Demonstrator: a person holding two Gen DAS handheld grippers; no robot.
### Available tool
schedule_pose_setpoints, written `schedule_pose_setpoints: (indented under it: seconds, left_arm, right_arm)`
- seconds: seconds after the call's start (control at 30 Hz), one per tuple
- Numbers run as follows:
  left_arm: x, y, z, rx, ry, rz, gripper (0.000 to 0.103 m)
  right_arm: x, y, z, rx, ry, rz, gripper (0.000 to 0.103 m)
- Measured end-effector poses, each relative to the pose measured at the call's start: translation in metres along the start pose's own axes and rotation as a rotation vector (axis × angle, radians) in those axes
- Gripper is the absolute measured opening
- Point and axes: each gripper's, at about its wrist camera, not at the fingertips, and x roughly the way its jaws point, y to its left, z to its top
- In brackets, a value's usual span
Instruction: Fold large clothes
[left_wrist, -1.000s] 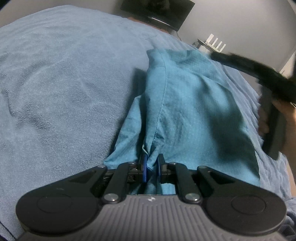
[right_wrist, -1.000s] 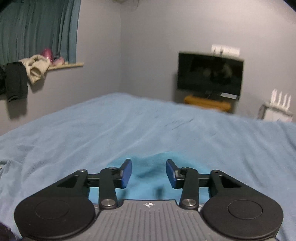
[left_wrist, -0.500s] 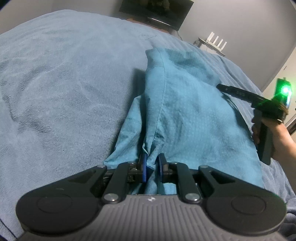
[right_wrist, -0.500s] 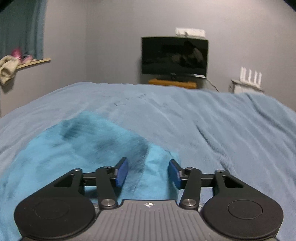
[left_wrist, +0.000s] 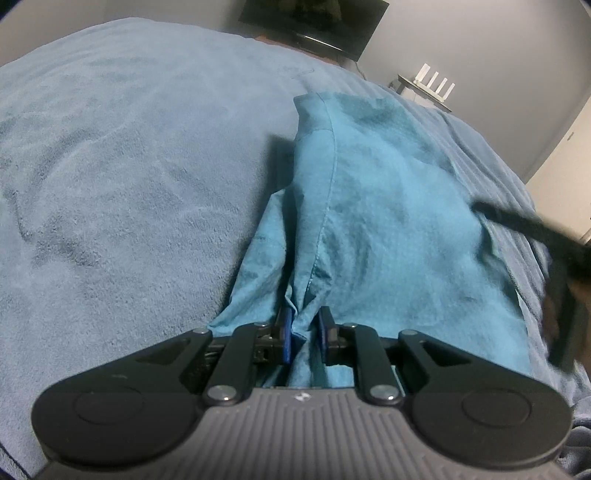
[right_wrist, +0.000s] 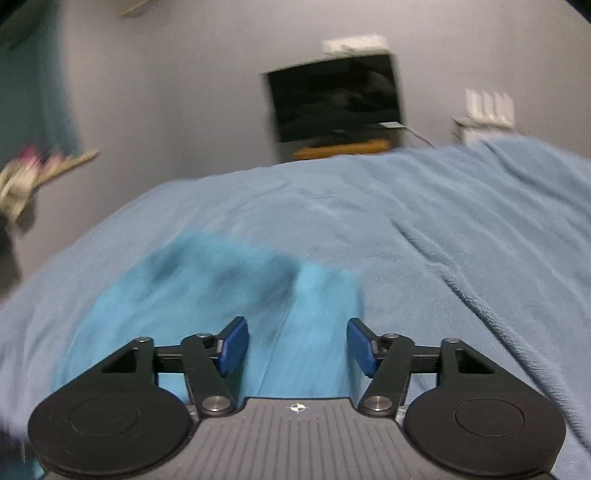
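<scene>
A teal garment (left_wrist: 388, 221) lies lengthwise on a light blue blanket (left_wrist: 129, 166), folded over along its left side with a seam running down it. My left gripper (left_wrist: 303, 336) is shut on the garment's near edge, with a bunch of cloth between the blue pads. The garment also shows, blurred, in the right wrist view (right_wrist: 207, 295). My right gripper (right_wrist: 295, 345) is open and empty just above the garment's right part. It shows as a dark blur at the right edge of the left wrist view (left_wrist: 546, 240).
The blanket (right_wrist: 443, 221) covers the whole bed. A dark TV (right_wrist: 336, 98) on a wooden stand is against the far wall, with a white router (right_wrist: 487, 110) to its right. Clothes (right_wrist: 18, 188) hang at a sill on the left.
My right gripper has swung down and to the right over the garment, its view tilting and blurring. My left gripper keeps its hold and has barely moved.
</scene>
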Motion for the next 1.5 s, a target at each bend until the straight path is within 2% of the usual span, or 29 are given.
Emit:
schedule_pose_setpoints:
  seconds: [0.13, 0.27, 0.4, 0.53, 0.6, 0.67, 0.7, 0.77, 0.87, 1.0, 1.03, 1.1, 1.17, 1.23, 1.3, 1.37, 1.4, 1.43, 1.5]
  left_arm:
    - [0.001, 0.001, 0.000, -0.001, 0.001, 0.000, 0.012]
    - [0.000, 0.003, -0.001, 0.001, 0.001, 0.002, 0.012]
    - [0.000, 0.004, -0.001, 0.004, 0.002, 0.005, 0.012]
    - [-0.002, 0.002, -0.002, 0.012, -0.003, 0.019, 0.012]
    - [-0.003, -0.001, -0.003, 0.022, -0.008, 0.028, 0.012]
    - [-0.003, -0.001, -0.003, 0.024, -0.008, 0.028, 0.012]
    - [-0.003, 0.000, -0.004, 0.019, -0.007, 0.026, 0.012]
    - [-0.004, 0.001, -0.004, 0.007, -0.007, 0.020, 0.012]
    - [-0.004, 0.000, -0.005, 0.008, -0.009, 0.023, 0.012]
    - [-0.005, -0.001, -0.006, 0.015, -0.014, 0.026, 0.012]
    - [-0.004, -0.002, -0.006, 0.026, -0.014, 0.031, 0.016]
    - [-0.003, -0.005, -0.007, 0.049, -0.008, 0.036, 0.016]
    - [-0.002, -0.011, -0.008, 0.077, 0.000, 0.040, 0.017]
    - [-0.001, -0.014, -0.009, 0.092, 0.007, 0.039, 0.017]
    - [-0.001, -0.014, -0.009, 0.097, 0.007, 0.048, 0.017]
    - [-0.007, -0.011, -0.008, 0.085, 0.012, 0.035, 0.019]
    - [-0.011, -0.009, -0.007, 0.082, 0.013, 0.022, 0.020]
    - [-0.017, -0.008, -0.005, 0.083, 0.008, 0.013, 0.023]
    - [-0.033, -0.006, -0.002, 0.098, -0.009, 0.024, 0.044]
  right_arm:
    - [-0.040, 0.025, -0.042, -0.164, 0.056, 0.046, 0.063]
    - [-0.081, 0.035, -0.076, -0.181, 0.073, 0.105, 0.063]
    - [-0.115, 0.050, -0.103, -0.185, 0.138, 0.138, 0.062]
    - [-0.126, 0.042, -0.101, -0.125, 0.182, 0.117, 0.062]
    - [-0.141, 0.051, -0.100, -0.168, 0.146, 0.089, 0.061]
    - [-0.158, 0.072, -0.110, -0.292, 0.128, 0.075, 0.072]
    - [-0.165, 0.080, -0.117, -0.350, 0.133, 0.065, 0.081]
    - [-0.163, 0.096, -0.134, -0.462, 0.176, 0.030, 0.084]
    - [-0.149, 0.103, -0.146, -0.477, 0.186, 0.003, 0.077]
    - [-0.130, 0.100, -0.147, -0.423, 0.169, -0.074, 0.056]
    - [-0.131, 0.097, -0.147, -0.403, 0.168, -0.068, 0.049]
    - [-0.139, 0.094, -0.151, -0.430, 0.155, -0.096, 0.041]
    - [-0.145, 0.086, -0.150, -0.396, 0.151, -0.132, 0.040]
    - [-0.141, 0.075, -0.148, -0.335, 0.190, -0.148, 0.041]
    - [-0.138, 0.069, -0.147, -0.285, 0.228, -0.112, 0.042]
    - [-0.140, 0.061, -0.143, -0.230, 0.263, -0.044, 0.045]
    - [-0.142, 0.054, -0.140, -0.195, 0.289, 0.000, 0.054]
    - [-0.145, 0.048, -0.137, -0.161, 0.297, 0.028, 0.069]
    - [-0.153, 0.034, -0.130, -0.071, 0.289, 0.109, 0.082]
